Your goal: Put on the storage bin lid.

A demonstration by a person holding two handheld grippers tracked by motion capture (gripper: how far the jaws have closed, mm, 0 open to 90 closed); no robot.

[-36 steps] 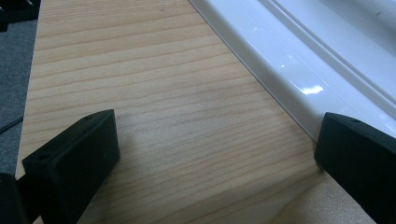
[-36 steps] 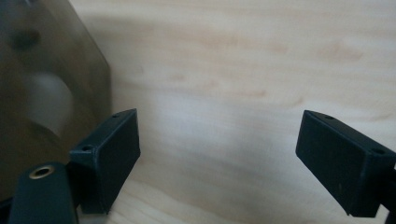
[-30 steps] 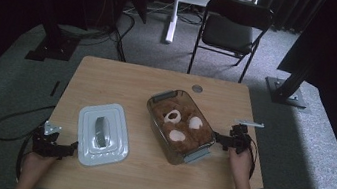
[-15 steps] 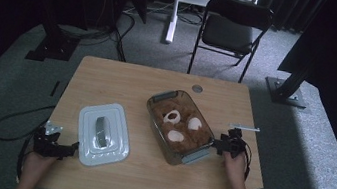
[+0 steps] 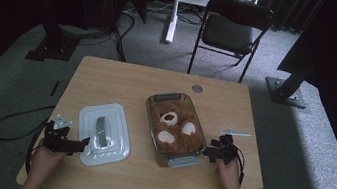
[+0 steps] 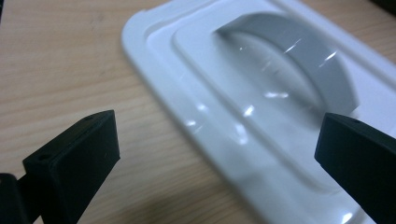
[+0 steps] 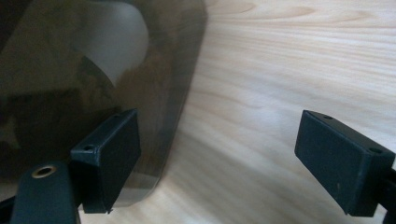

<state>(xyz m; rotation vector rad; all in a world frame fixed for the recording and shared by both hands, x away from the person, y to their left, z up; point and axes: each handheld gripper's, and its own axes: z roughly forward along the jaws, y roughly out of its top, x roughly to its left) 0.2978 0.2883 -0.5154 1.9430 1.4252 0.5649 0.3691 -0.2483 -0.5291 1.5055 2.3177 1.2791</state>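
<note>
High view: a white lid (image 5: 103,134) with a grey handle lies flat on the wooden surface (image 5: 122,82), left of a clear dish (image 5: 174,129) holding brown filling and three white pieces. The left gripper (image 5: 79,144) sits at the lid's near left edge, the right gripper (image 5: 207,152) just beside the dish's near right corner. A dark folding chair (image 5: 231,30) stands beyond the surface.

Left gripper view: the left gripper (image 6: 219,154) is spread wide, holding nothing; one jaw hangs over bare wood, the other over the lid (image 6: 261,112), whose corner lies between them.

Right gripper view: the right gripper (image 7: 224,161) also gapes wide and empty. One jaw lies against the dish (image 7: 93,70) wall, the other stands over bare wood.
</note>
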